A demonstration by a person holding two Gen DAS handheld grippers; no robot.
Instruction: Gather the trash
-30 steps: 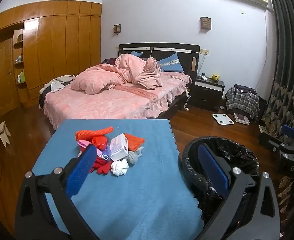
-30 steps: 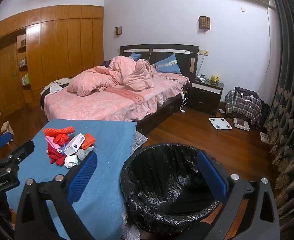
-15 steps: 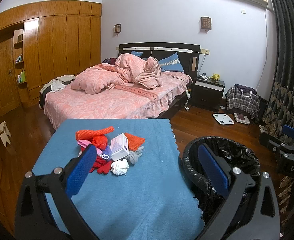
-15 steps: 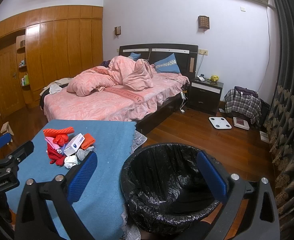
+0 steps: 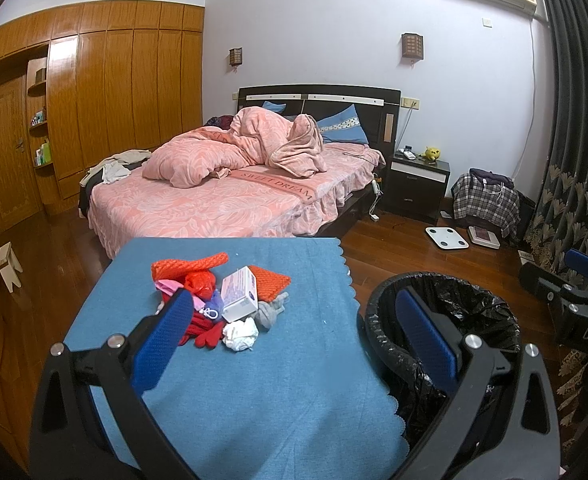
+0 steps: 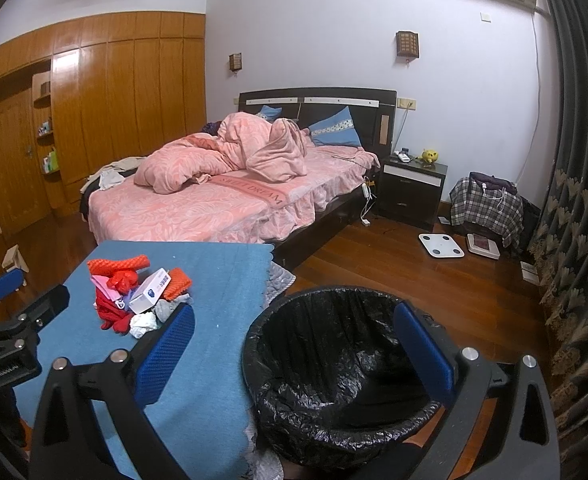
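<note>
Trash pile untouched, bin ready beside the table

Litter (image 5: pixel 218 304) lies heaped near the middle of the blue cloth (image 5: pixel 254 392): a small white box (image 5: pixel 239 294), a crumpled white tissue (image 5: pixel 240 333), orange foam netting (image 5: pixel 190 264), red and pink scraps and a grey rag. The bin (image 6: pixel 334 368), lined with a black bag, stands just beside the table's right edge and looks empty. The left gripper (image 5: pixel 290 336) hangs above the near part of the cloth, jaws wide, holding nothing. The right gripper (image 6: pixel 294 348) hovers over the bin's mouth, also spread wide and empty. Collection seems not yet begun. Judging from this, the next move calls for one gripper to reach forward to the heap, close on a single piece such as the tissue, and carry it across to the bin.
</note>
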